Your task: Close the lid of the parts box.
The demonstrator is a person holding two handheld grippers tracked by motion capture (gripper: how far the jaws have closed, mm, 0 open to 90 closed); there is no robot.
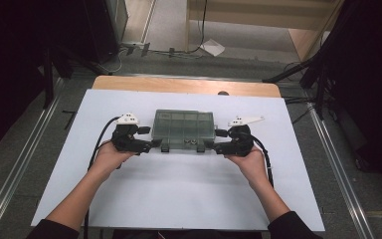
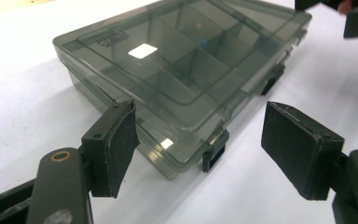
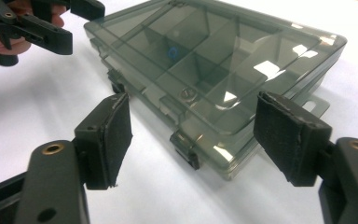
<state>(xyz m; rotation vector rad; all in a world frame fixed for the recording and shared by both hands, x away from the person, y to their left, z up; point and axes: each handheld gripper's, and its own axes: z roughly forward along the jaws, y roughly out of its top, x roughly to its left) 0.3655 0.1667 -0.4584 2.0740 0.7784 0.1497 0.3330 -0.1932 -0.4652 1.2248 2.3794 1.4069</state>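
Observation:
A smoky see-through compartment box (image 1: 183, 128) lies flat on the white board (image 1: 179, 199) with its lid down. Two black latches (image 1: 165, 148) sit on its near side. My left gripper (image 1: 154, 144) is at the box's near left corner, open, its pads apart on either side of the corner (image 2: 200, 126) without touching. My right gripper (image 1: 211, 146) stands open the same way at the near right corner (image 3: 193, 109). In the right gripper view, a small metal part (image 3: 185, 93) and a blue speck (image 3: 171, 52) show through the box (image 3: 214, 60) lid.
The board rests on a wooden table whose far edge (image 1: 179, 84) shows behind the box. Metal rails (image 1: 25, 164) run along the floor at both sides. Dark stands and cables (image 1: 323, 79) crowd the far corners. White board surface stretches in front of the box.

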